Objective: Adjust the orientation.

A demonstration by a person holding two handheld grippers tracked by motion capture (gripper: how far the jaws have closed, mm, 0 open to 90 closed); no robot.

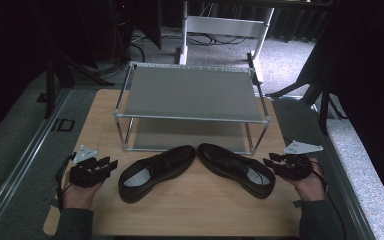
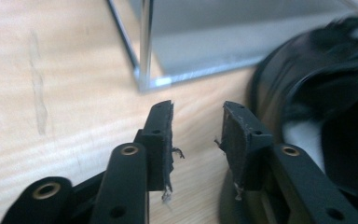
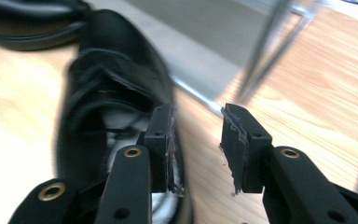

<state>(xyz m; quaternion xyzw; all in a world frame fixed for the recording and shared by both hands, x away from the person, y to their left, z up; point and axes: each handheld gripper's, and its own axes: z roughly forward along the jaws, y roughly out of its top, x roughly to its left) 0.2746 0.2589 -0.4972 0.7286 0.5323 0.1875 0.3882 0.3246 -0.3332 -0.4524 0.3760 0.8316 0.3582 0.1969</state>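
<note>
Two black leather dress shoes lie toe to toe at the lower centre of the high view, on a pale wooden table (image 1: 190, 210) in front of a two-tier metal shoe rack (image 1: 192, 92) that fills the upper middle of the frame; the left shoe (image 1: 155, 172) angles from its heel at lower left up to its toe at centre, and the right shoe (image 1: 235, 167) mirrors it toward lower right; the left gripper (image 1: 111, 165), held in a hand at the lower left of the frame, sits just beside the left shoe's heel, apart from it, its jaws parted with nothing between them; the right gripper (image 1: 269, 159), in a hand at the lower right, sits just beside the right shoe's heel, jaws likewise parted and empty; in the left gripper view the gripper (image 2: 196, 135) shows bare tabletop between its worn pads, the left shoe (image 2: 317, 98) looming at the right edge of the frame and a rack post (image 2: 145, 46) standing at upper centre; in the right gripper view the gripper (image 3: 196, 140) has its left jaw overlapping the rim of the right shoe (image 3: 116, 93) in the picture, whether touching cannot be told; wood grain shows in the gap, and a blurred rack leg (image 3: 263, 51) slants at upper right.
</note>
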